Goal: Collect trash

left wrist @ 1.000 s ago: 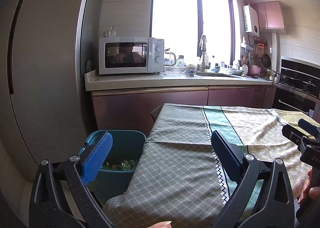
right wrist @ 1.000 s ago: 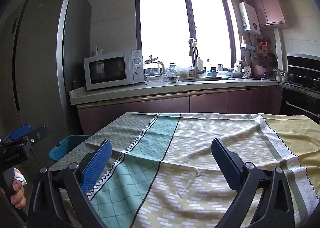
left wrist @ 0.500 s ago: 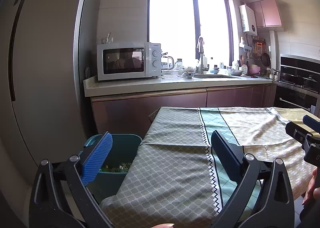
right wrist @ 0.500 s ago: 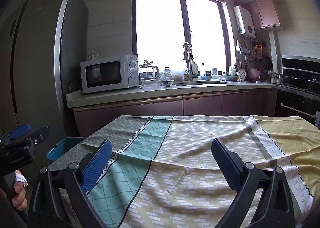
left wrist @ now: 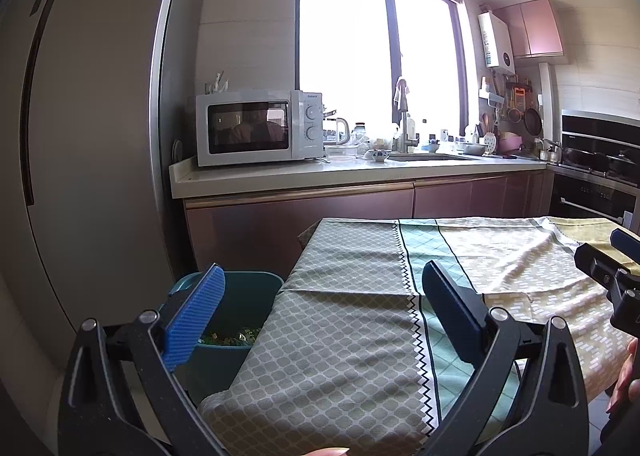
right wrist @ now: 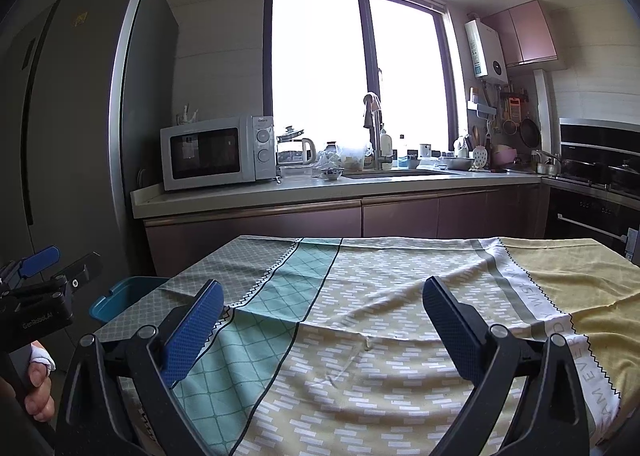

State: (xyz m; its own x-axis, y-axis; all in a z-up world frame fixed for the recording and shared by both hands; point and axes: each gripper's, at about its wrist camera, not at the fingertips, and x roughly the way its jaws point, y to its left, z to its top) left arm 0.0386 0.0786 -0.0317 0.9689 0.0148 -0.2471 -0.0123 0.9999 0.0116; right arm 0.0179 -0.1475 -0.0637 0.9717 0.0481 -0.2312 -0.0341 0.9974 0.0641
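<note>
The left gripper [left wrist: 322, 312] and the right gripper [right wrist: 323, 314] are both wide open and hold nothing. The teal trash bin [left wrist: 248, 296], at lower left, stands beside the table; the tablecloth [left wrist: 360, 316] hides its right side. Its green contents [left wrist: 230, 337] are hard to identify.

The left hand-held gripper [left wrist: 320, 312] hung with its jaws wide apart and nothing between them, above the near end of a surface [left wrist: 348, 340] draped in a patterned cloth. Just beside that surface stood a teal bin [left wrist: 248, 296] holding green scraps [left wrist: 230, 338]. The right hand-held gripper [left wrist: 616, 260] showed at the frame's right edge. A white microwave [left wrist: 258, 128] sat on the kitchen counter [left wrist: 360, 172] behind.
</note>
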